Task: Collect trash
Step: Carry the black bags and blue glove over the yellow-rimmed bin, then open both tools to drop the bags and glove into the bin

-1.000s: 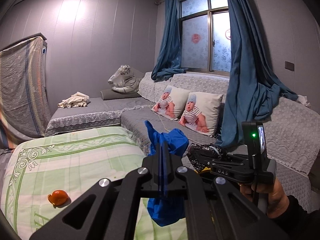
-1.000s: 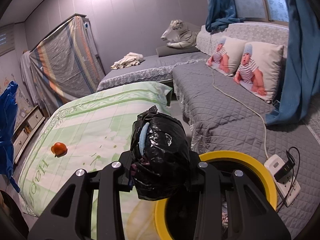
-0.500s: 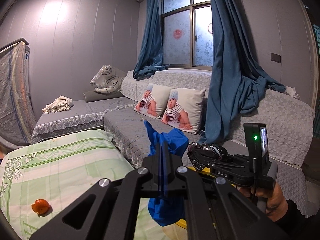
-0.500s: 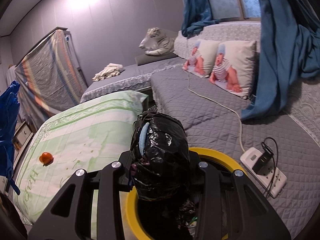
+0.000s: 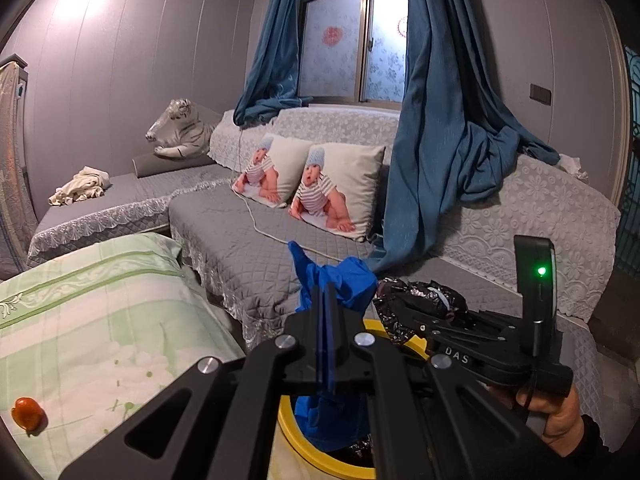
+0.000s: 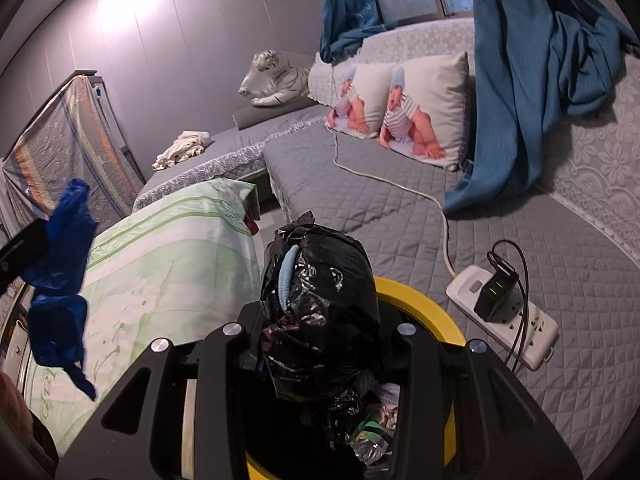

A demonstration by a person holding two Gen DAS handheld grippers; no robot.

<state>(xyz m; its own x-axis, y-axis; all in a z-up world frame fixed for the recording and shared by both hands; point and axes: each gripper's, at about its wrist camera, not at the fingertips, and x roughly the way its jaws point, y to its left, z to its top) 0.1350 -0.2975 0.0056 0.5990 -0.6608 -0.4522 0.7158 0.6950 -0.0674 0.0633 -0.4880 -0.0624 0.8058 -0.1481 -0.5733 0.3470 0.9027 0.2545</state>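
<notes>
Hovering above the yellow-rimmed bin (image 6: 420, 296), the right gripper (image 6: 320, 336) clamps a black trash bundle (image 6: 320, 312) and the left gripper (image 5: 325, 340) pinches blue plastic (image 5: 340, 280), apparently ready to drop both.

Blue crumpled plastic (image 5: 344, 280) clamped in black left gripper (image 5: 325, 320). Glossy black bag (image 6: 320, 312) with pale blue ribbed band, pinched in black right gripper (image 6: 320, 344). Yellow rim on bin (image 6: 424, 300), black liner inside. Pale green and white bedspread (image 5: 92, 320) with green stripes and scroll motifs. Orange fruit (image 5: 28, 418) on bedspread. Grey diamond-quilted sofa cover (image 6: 400, 216), white lace trim. White cushions (image 5: 344, 188) printed with babies in striped outfits and blue hats. Dark blue curtains (image 5: 436, 120). White tiger figure (image 5: 180, 128) with grey stripes. White power strip (image 6: 516, 320), black plug.
</notes>
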